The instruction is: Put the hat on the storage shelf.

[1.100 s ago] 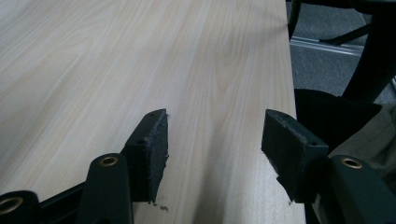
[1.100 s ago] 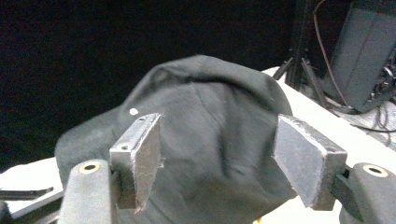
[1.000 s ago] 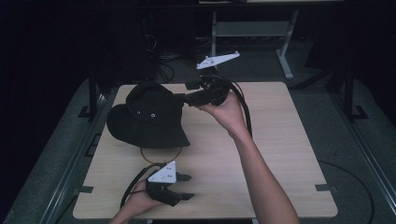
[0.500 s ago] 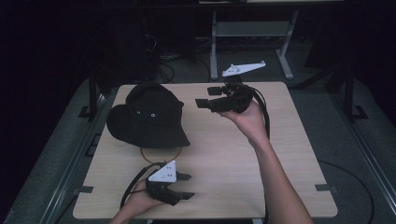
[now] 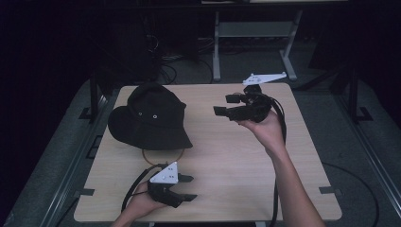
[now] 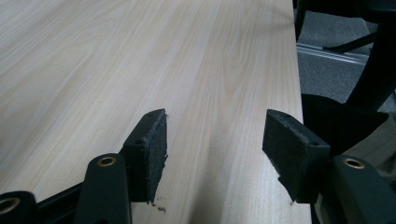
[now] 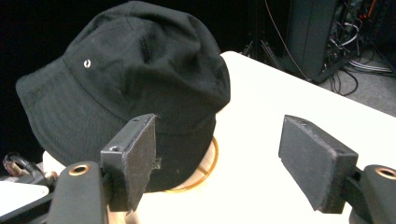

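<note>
- Right gripper [image 5: 226,105] is held up above the far right part of the table [image 5: 236,156], its jaws spread wide with nothing between them, pointing toward the black bucket hat [image 5: 151,116].
- Seen from the right gripper view, the hat [image 7: 135,79] sits straight ahead of the parted jaws, apart from them, crown up and brim drooping onto the tabletop.
- Under the hat's near edge, ahead of and below the right gripper [image 7: 219,163], a thin tan ring [image 7: 208,168] peeks out, touching the brim; from above the ring [image 5: 163,156] shows just beside the hat's front brim.
- Left gripper [image 5: 189,187] rests low at the near edge of the table, in the person's left hand [image 5: 142,201], jaws likewise spread and empty.
- Ahead of the left gripper [image 6: 215,144] lies bare pale wood, with the table's edge off to its right side.
- Between the two grippers the hat stands nearer the right one's line of aim; the left one points away from it, across the board.
</note>
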Demonstrator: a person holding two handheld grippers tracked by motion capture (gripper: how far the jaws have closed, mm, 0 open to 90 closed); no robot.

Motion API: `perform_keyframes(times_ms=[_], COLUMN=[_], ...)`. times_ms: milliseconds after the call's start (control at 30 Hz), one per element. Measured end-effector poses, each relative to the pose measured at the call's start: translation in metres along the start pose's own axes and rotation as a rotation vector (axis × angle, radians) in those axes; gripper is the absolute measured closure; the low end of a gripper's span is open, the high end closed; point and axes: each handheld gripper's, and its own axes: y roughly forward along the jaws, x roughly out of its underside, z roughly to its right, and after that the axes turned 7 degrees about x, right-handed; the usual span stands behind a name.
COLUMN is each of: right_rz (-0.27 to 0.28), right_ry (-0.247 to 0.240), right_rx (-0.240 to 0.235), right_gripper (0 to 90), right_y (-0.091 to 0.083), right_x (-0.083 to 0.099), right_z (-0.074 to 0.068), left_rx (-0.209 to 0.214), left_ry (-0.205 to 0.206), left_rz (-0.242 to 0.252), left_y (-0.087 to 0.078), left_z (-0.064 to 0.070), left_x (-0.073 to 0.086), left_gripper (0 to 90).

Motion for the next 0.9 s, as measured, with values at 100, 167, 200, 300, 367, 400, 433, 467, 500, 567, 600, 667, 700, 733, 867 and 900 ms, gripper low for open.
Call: perform_keyframes(times_ms=[100, 167, 200, 300, 367, 400, 433, 467, 500, 567, 600, 667, 700, 733, 867, 900], right_rz=[0.007, 0.004, 0.003, -0.001, -0.001, -0.005, -0.011, -0.008, -0.009, -0.009, -0.010, -0.012, -0.010, -0.010, -0.010, -0.017], right_ry=[0.014, 0.015, 0.015, 0.022, 0.027, 0.031, 0.033, 0.036, 0.036, 0.040, 0.041, 0.045, 0.044, 0.044, 0.047, 0.047], right_rx=[0.011, 0.014, 0.020, 0.033, 0.042, 0.045, 0.049, 0.051, 0.054, 0.059, 0.063, 0.067, 0.068, 0.068, 0.077, 0.084], right_gripper=[26.0, 26.0, 25.3, 24.7, 24.7, 24.6, 24.3, 24.2, 24.2, 24.2, 24.2, 24.0, 24.0, 24.0, 23.6, 23.6], right_y=[-0.007, -0.010, -0.012, -0.017, -0.020, -0.022, -0.024, -0.026, -0.028, -0.030, -0.031, -0.034, -0.035, -0.035, -0.040, -0.042], right_x=[0.009, 0.013, 0.016, 0.023, 0.028, 0.032, 0.034, 0.036, 0.039, 0.043, 0.045, 0.050, 0.052, 0.052, 0.061, 0.067], right_z=[0.005, 0.007, 0.008, 0.012, 0.014, 0.015, 0.017, 0.017, 0.019, 0.020, 0.021, 0.023, 0.024, 0.024, 0.026, 0.028], left_rx=[-0.004, -0.006, -0.010, -0.011, -0.012, -0.013, -0.013, -0.012, -0.012, -0.012, -0.014, -0.016, -0.017, -0.017, -0.019, -0.020], left_ry=[-0.004, -0.010, -0.008, -0.012, -0.011, -0.012, -0.008, -0.010, -0.013, -0.011, -0.010, -0.011, -0.012, -0.012, -0.015, -0.013], left_rz=[0.001, 0.002, 0.002, -0.003, -0.005, -0.007, -0.007, -0.008, -0.005, -0.008, -0.004, -0.003, -0.004, -0.004, 0.002, -0.001], left_y=[0.001, 0.001, 0.001, 0.001, 0.001, 0.001, 0.001, 0.001, 0.002, 0.001, 0.001, 0.001, 0.001, 0.001, 0.001, 0.000], left_z=[0.000, 0.000, -0.001, -0.001, 0.000, -0.001, -0.001, -0.001, -0.001, -0.002, -0.002, -0.002, -0.002, -0.002, -0.003, -0.003], left_x=[0.000, 0.000, 0.000, 0.000, 0.000, 0.000, 0.000, 0.000, 0.000, 0.000, 0.000, 0.000, 0.000, 0.000, 0.001, 0.001], left_gripper=[38.7, 38.6, 38.1, 37.2, 37.1, 36.8, 36.5, 36.4, 36.4, 36.2, 36.1, 36.1, 35.9, 35.8, 35.5, 35.3])
